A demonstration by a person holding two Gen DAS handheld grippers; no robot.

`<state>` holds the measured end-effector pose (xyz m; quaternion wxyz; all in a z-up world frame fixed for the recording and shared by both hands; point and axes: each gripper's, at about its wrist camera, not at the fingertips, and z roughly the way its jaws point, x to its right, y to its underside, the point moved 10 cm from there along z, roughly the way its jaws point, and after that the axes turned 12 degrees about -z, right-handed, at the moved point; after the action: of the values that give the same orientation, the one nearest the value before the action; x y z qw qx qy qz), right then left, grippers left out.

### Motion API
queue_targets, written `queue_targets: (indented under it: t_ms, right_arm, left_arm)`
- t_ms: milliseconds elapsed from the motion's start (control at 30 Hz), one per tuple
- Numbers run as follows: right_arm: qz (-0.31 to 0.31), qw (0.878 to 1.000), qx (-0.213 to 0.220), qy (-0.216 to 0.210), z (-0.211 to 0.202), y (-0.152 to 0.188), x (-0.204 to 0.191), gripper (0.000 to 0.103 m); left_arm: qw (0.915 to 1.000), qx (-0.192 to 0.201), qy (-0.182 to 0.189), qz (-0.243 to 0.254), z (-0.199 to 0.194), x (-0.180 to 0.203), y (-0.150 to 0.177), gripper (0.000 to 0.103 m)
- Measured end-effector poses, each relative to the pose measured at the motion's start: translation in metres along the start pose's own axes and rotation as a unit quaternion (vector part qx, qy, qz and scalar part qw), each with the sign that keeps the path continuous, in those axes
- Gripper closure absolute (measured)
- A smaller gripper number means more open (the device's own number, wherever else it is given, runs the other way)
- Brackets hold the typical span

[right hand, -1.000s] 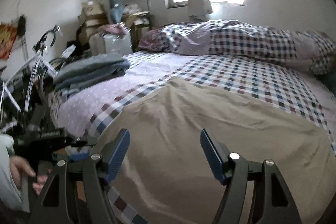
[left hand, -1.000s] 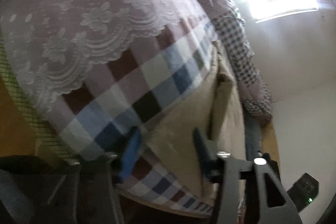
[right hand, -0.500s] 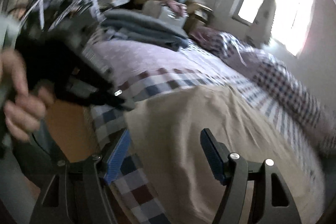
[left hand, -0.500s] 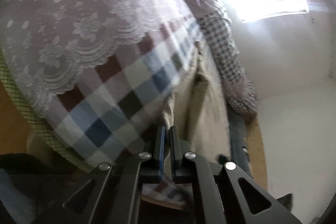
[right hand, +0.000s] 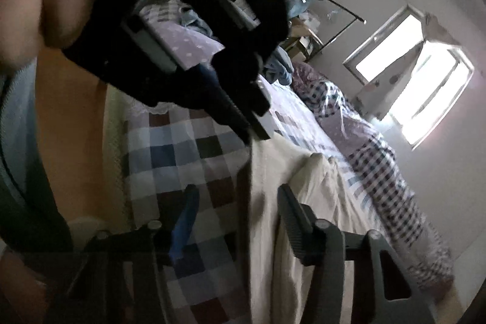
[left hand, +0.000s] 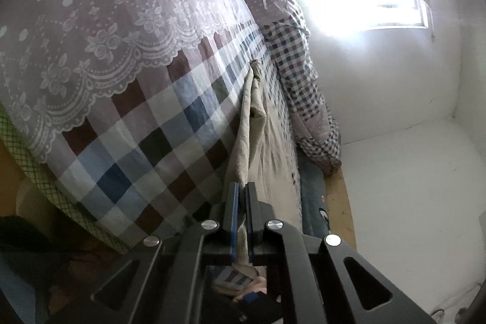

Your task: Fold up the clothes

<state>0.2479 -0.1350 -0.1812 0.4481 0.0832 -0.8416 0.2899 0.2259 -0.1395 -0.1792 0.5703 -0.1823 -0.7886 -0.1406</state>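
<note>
A beige garment (left hand: 253, 123) lies on the checked bed cover (left hand: 158, 138). My left gripper (left hand: 240, 196) is shut on the garment's near edge, and the cloth runs taut from it up across the bed. In the right wrist view the same beige garment (right hand: 306, 202) spreads over the bed, and my right gripper (right hand: 237, 199) is open with the lifted cloth edge standing between its jaws. The left gripper (right hand: 243, 117) appears there from above, dark, pinching that edge just ahead of the right one.
A checked duvet (left hand: 291, 56) lies rolled along the far side of the bed by the wall. Folded blue-grey clothes (right hand: 279, 66) sit on the lace-trimmed lilac cover (left hand: 91, 8). A bright window (right hand: 416, 87) is behind. Boxes and clutter (right hand: 303, 29) stand beyond the bed.
My left gripper closed on the beige garment's edge and lifted it taut. My right gripper swung left and closer, under the left gripper, and now straddles the lifted edge.
</note>
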Motion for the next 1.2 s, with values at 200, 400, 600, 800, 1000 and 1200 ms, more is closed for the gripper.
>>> queue_targets:
  t_ms: [200, 400, 600, 800, 1000, 1200]
  right_arm:
    - [-0.002, 0.999, -0.019, 0.033, 0.014, 0.002, 0.012, 0.098]
    - [0.043, 0.999, -0.004, 0.01, 0.006, -0.002, 0.027, 0.101]
    - [0.102, 0.995, -0.001, -0.024, 0.001, 0.0, 0.039, 0.101]
    - [0.116, 0.993, 0.001, -0.03, 0.002, -0.001, 0.046, 0.101]
    - [0.093, 0.995, 0.004, -0.024, 0.002, -0.007, 0.037, 0.101]
    - [0.082, 0.997, -0.002, -0.014, 0.002, -0.004, 0.032, 0.101]
  left_arm:
    - [0.9999, 0.003, 0.008, -0.005, 0.004, 0.002, -0.005, 0.099]
    - [0.9996, 0.007, 0.02, -0.018, 0.004, -0.001, -0.008, 0.05]
    - [0.9996, -0.004, 0.022, -0.019, 0.017, 0.002, -0.006, 0.039]
    - [0.9995, -0.015, 0.023, -0.015, 0.03, 0.005, -0.003, 0.039]
    - [0.9997, -0.022, 0.009, -0.009, 0.037, 0.003, 0.0, 0.054]
    - [0.9999, -0.013, -0.006, -0.008, 0.032, 0.0, -0.002, 0.095]
